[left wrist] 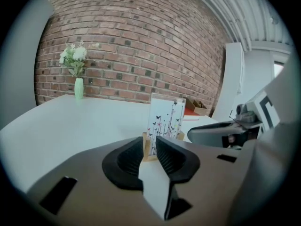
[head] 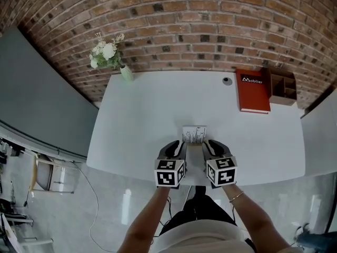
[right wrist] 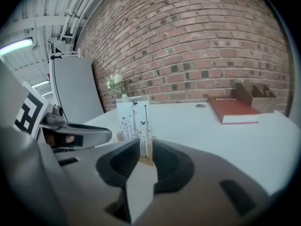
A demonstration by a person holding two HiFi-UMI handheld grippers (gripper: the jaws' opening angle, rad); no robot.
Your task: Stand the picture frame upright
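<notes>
two grippers flank the picture frame (head: 194, 135), a flat rectangular printed card slotted upright in a pale wooden base, near the front edge of the smooth white table (head: 142, 115). the left gripper (left wrist: 150, 147) and right gripper (right wrist: 146, 149) are both released, ribbed black pads apart, with an end of the base showing in each gap.
</notes>
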